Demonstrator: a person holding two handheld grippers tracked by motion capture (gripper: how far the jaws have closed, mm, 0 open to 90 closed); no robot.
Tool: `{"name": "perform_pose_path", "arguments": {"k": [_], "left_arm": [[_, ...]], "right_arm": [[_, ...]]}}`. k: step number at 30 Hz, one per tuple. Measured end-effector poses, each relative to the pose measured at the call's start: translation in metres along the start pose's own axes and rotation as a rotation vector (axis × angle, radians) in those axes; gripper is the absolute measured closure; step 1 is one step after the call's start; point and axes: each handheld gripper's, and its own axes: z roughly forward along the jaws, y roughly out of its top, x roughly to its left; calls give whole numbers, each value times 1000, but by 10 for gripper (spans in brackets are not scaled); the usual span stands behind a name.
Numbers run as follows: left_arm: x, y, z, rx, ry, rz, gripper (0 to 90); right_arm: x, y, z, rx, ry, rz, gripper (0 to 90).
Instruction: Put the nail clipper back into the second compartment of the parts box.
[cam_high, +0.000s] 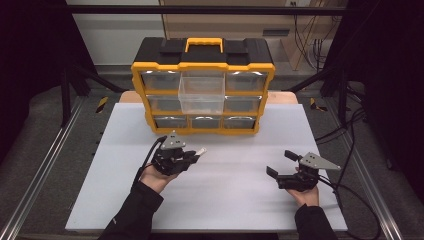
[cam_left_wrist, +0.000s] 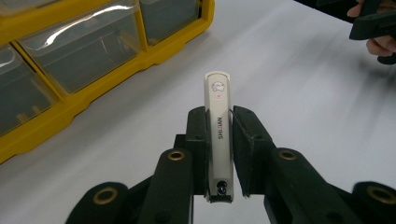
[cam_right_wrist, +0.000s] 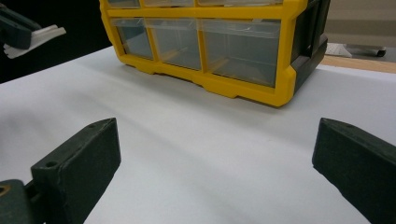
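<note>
Between the pads of my left gripper (cam_left_wrist: 219, 144) sits a slim white nail clipper (cam_left_wrist: 218, 126), clamped on both long sides, w/ its rounded end sticking out past the tips and its other end back toward the gripper body. It has a small pink-ish print near the far end and lettering down the middle. From the high view it pokes out of my left gripper (cam_high: 192, 156) toward the right, held clear above the white table mat (cam_high: 235, 200), in front of the organizer's bottom row.

My left hand (cam_high: 159, 179) comes in from the bottom left, palm under the tool.

My right gripper (cam_high: 278, 163) is apart on the right side of the mat, jaws spread wide, nothing btwn them; in its own view just bare mat lies btwn the two black pads (cam_right_wrist: 77, 168).

Behind both stands the yellow-and-black drawer organizer (cam_high: 202, 90) w/ clear drawers; one middle drawer (cam_high: 201, 95) is pulled out toward me. Its yellow handle (cam_high: 203, 44) is on top
</note>
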Motion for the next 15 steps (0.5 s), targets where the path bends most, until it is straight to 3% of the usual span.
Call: {"name": "perform_pose_path", "arguments": {"k": [15], "left_arm": [[4, 13, -32, -58, 15, -4, 765]], "right_arm": [[0, 0, 0, 4, -3, -8, 18]]}}
